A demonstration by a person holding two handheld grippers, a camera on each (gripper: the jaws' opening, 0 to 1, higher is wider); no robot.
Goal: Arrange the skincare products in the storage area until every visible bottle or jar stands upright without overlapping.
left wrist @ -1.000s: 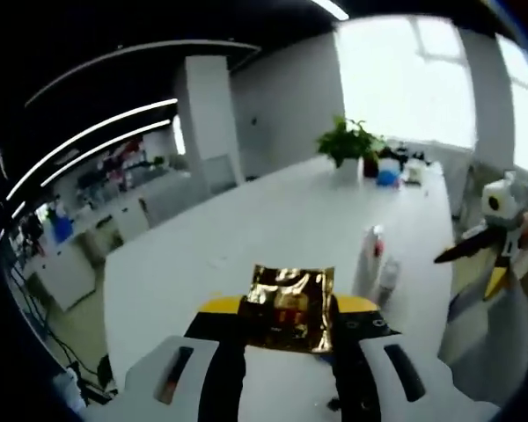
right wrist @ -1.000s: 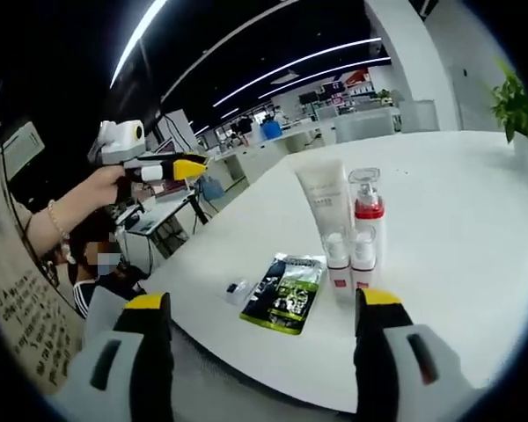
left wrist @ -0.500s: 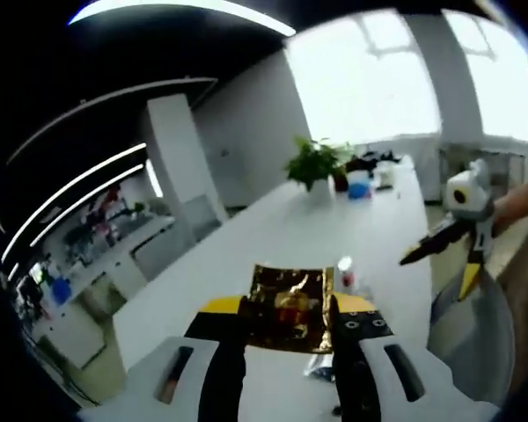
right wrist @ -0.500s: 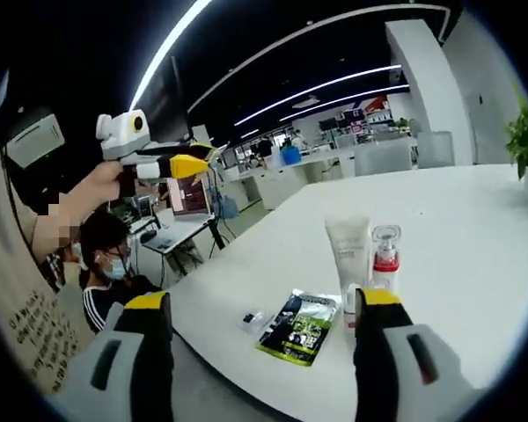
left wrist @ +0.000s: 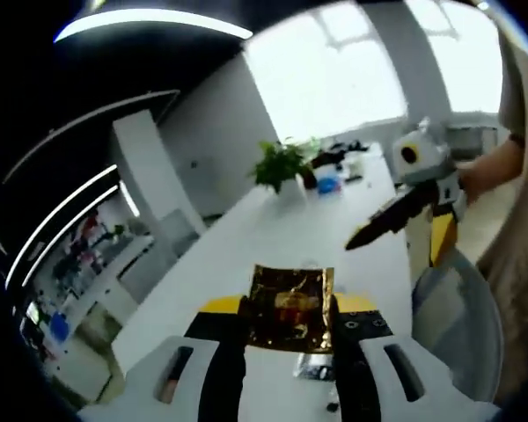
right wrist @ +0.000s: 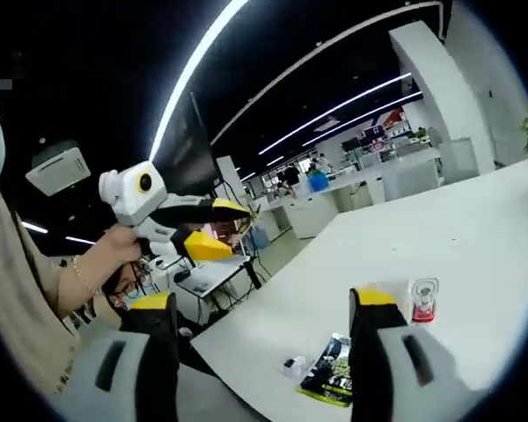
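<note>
The left claw (left wrist: 284, 321) pinches a gold foil sachet (left wrist: 288, 305), held high above the table (left wrist: 246, 255) — likely for placing. The right claw (right wrist: 262, 303) is spread and empty; a red-capped bottle (right wrist: 422, 301) stands beside a green sachet (right wrist: 333, 382) near the table's edge.

A crinkled, glossy gold foil sachet (left wrist: 287, 308) sits between matt black jaws. The white table (right wrist: 475, 246) looks smooth; the dark sachet (right wrist: 332, 381) near its edge shines.
</note>
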